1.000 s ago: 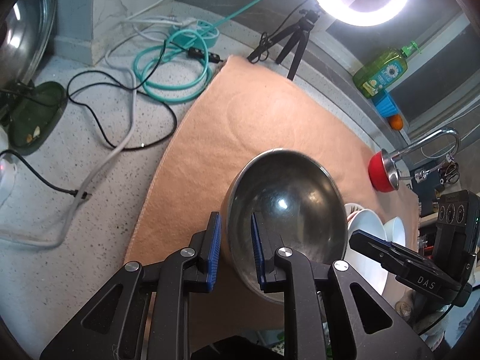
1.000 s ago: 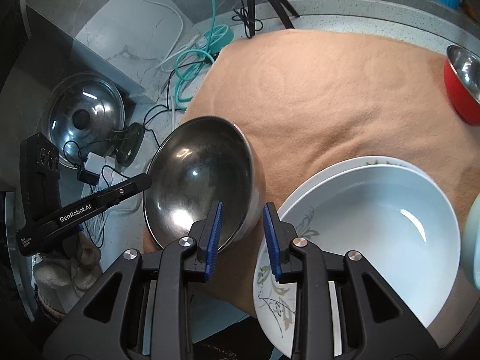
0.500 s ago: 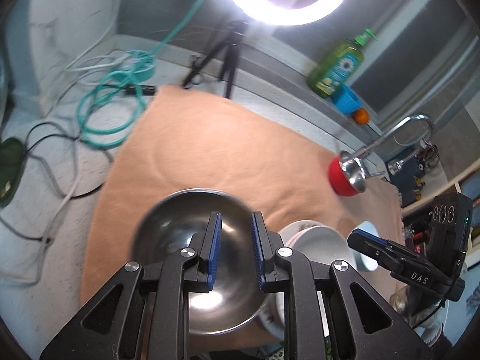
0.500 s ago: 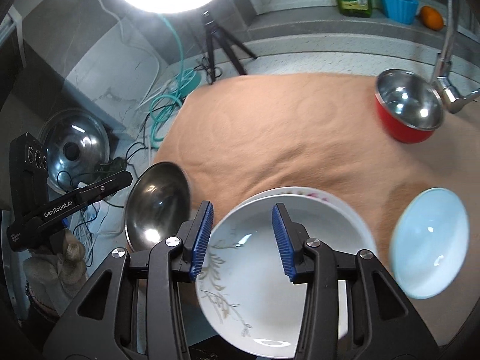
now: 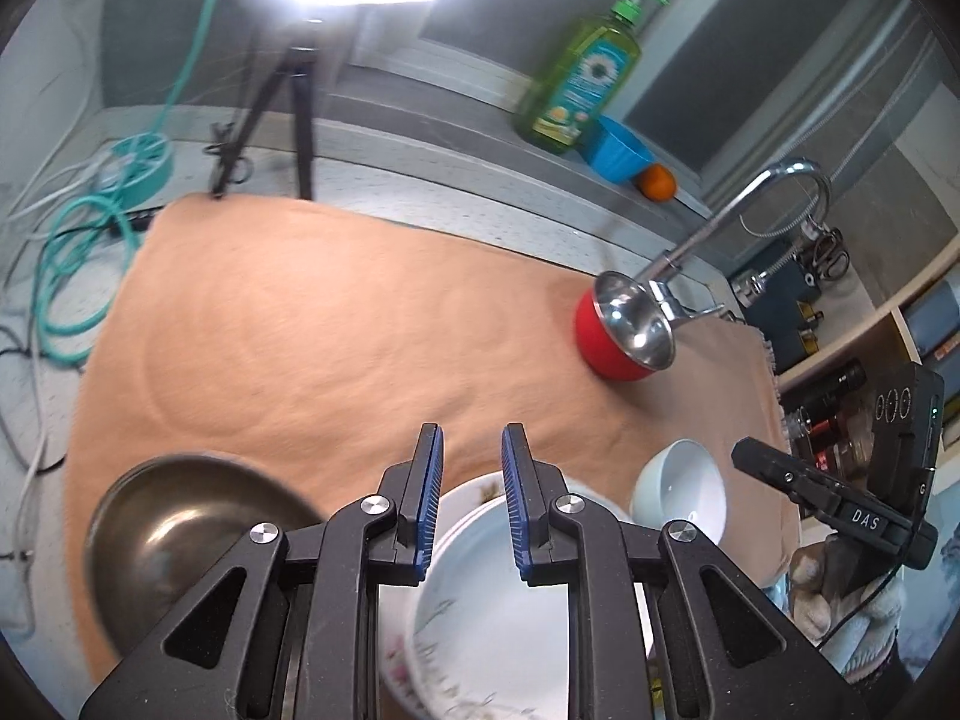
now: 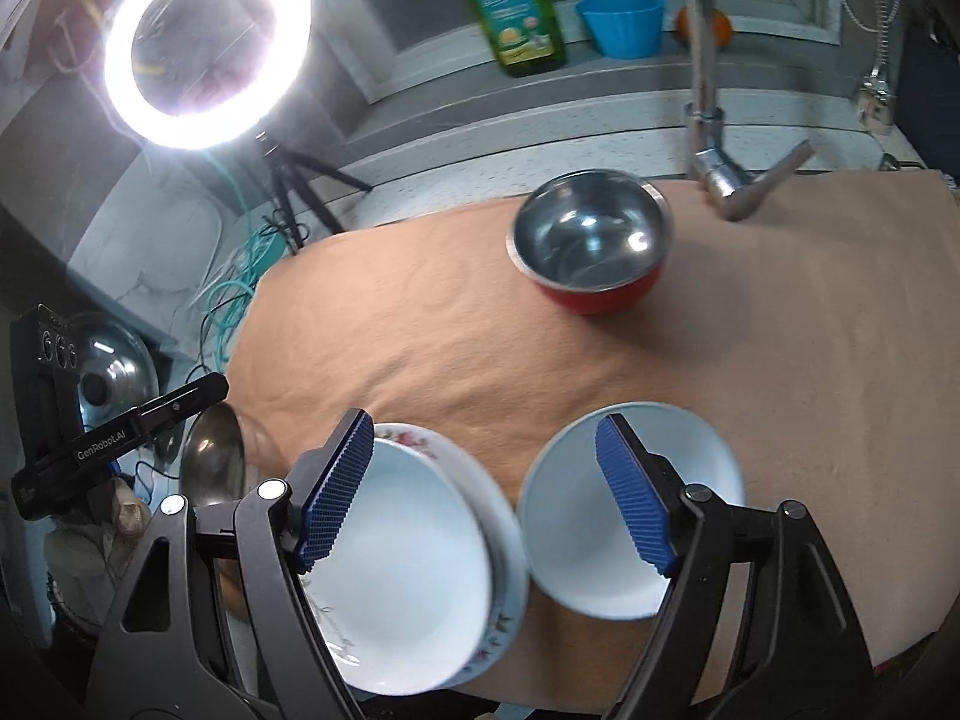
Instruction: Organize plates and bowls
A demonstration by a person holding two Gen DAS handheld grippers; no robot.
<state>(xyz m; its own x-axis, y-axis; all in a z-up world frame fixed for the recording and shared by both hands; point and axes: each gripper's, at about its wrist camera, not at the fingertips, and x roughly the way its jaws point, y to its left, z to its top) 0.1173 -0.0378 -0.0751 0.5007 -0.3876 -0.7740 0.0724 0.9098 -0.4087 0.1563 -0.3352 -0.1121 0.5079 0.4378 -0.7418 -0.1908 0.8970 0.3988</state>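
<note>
Right gripper (image 6: 480, 495), jaws just spread wide and empty, hangs nearest the small white bowl (image 6: 624, 510), below its right finger

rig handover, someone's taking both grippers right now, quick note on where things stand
Left gripper: shut, empty, over the stacked white plates.
Right gripper: jaws just opened wide, nothing between them, above the stack and small white bowl.
On the cloth: big steel bowl sits alone at the left edge, red bowl by the tap.
Done: two plates stacked.
Left: the three bowls are still apart; probably the small white bowl next.
</note>
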